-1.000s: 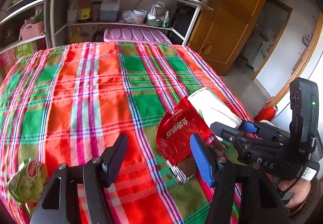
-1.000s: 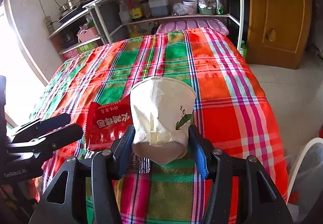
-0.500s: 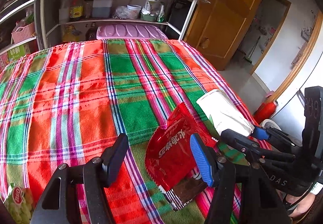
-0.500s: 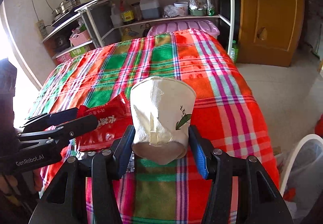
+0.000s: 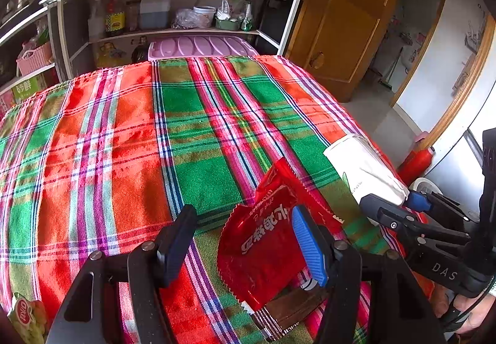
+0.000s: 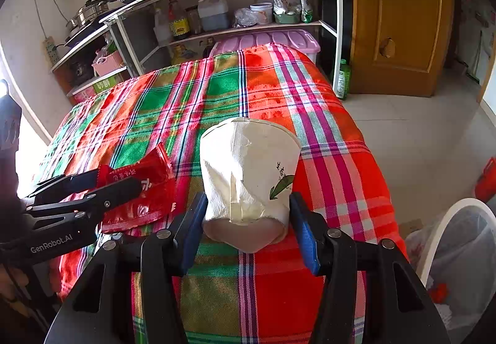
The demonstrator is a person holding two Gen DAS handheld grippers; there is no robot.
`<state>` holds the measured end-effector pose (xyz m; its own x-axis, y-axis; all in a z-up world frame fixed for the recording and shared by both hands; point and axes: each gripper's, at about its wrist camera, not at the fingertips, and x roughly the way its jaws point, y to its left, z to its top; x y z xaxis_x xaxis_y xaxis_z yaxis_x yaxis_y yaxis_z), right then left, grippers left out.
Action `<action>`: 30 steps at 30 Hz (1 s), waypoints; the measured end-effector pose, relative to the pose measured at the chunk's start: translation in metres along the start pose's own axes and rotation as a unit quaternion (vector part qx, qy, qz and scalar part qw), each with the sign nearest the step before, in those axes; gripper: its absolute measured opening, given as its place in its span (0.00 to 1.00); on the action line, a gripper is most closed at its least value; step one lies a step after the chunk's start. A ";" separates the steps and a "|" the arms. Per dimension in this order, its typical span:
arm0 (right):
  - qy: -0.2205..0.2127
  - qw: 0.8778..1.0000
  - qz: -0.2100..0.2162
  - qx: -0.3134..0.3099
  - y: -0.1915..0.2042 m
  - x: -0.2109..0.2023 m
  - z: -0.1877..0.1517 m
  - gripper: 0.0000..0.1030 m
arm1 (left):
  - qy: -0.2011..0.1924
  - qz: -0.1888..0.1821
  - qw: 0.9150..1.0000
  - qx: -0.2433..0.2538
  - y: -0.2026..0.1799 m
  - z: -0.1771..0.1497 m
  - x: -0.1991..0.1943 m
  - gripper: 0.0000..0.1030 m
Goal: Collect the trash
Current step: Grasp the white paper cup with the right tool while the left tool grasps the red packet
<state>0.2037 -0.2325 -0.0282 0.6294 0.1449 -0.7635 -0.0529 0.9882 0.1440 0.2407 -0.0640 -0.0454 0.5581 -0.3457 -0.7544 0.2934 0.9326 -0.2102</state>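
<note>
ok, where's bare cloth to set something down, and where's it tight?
Free: the plaid cloth from the shelf-side edge down to the red wrapper. Crowded: near right corner, where the wrapper, crumpled paper cup and both grippers bunch.

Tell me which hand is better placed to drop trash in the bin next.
Right, probably. The right gripper already holds the crumpled paper cup, and the white bin sits beside it; the left gripper is open around the red wrapper.

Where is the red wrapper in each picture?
Left wrist: the red wrapper lies low and right of middle, by the blue pad of the left tool.
Right wrist: low on the left, left of the paper cup.
Shared landmark: the pink lid behind the table.
</note>
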 end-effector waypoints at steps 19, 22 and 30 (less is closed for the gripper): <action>0.001 1.000 -0.002 -0.001 0.002 0.001 -0.001 0.53 | -0.003 0.020 1.000 0.022 -0.003 -0.002 0.001 0.16; 0.001 1.000 -0.002 -0.001 0.001 0.000 -0.002 0.53 | -0.006 0.020 1.000 0.021 -0.004 -0.003 -0.001 0.15; -0.004 1.000 -0.001 0.004 0.000 -0.004 0.001 0.53 | -0.017 0.022 1.000 0.012 0.000 0.000 -0.014 0.13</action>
<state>0.2013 -0.2332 -0.0244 0.6362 0.1427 -0.7582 -0.0452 0.9880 0.1480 0.2327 -0.0596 -0.0353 0.5971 -0.3072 -0.7410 0.2855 0.9447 -0.1616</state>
